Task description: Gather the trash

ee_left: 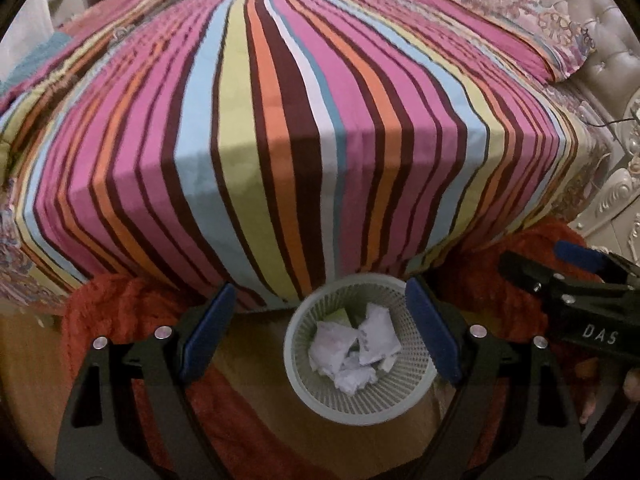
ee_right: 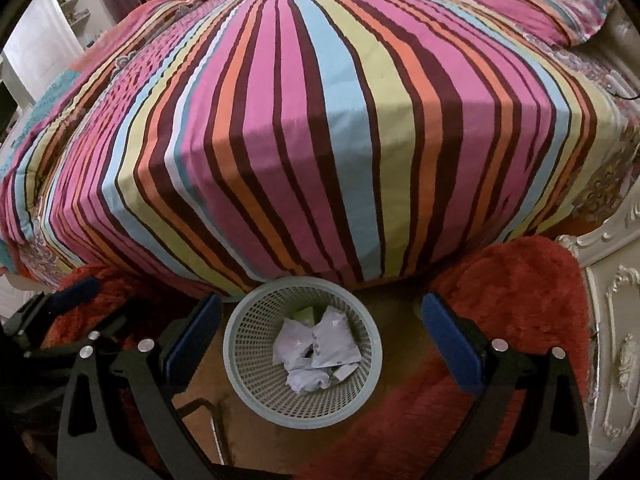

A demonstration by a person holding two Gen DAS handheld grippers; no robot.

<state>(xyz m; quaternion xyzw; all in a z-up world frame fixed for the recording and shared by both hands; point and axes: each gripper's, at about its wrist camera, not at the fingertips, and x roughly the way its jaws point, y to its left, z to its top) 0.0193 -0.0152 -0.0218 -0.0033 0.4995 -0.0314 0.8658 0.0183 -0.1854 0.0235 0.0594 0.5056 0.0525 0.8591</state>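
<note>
A pale green mesh waste basket [ee_left: 320, 396] stands on the floor at the foot of the striped bed; it also shows in the right wrist view [ee_right: 256, 392]. Crumpled white paper [ee_left: 352, 354] and a green scrap lie inside it, also seen in the right wrist view [ee_right: 316, 352]. My left gripper [ee_left: 320, 334] is open and empty, held above the basket. My right gripper [ee_right: 320, 334] is open and empty above the basket too. The right gripper [ee_left: 568, 280] shows at the right edge of the left wrist view. The left gripper [ee_right: 60, 304] shows at the left edge of the right wrist view.
A bed with a multicoloured striped cover [ee_left: 304, 120] fills the upper view, with pillows [ee_left: 532, 28] at the far right. A red fluffy rug [ee_right: 512, 300] lies on the wooden floor [ee_left: 256, 344]. An ornate cream cabinet [ee_right: 616, 320] stands at the right.
</note>
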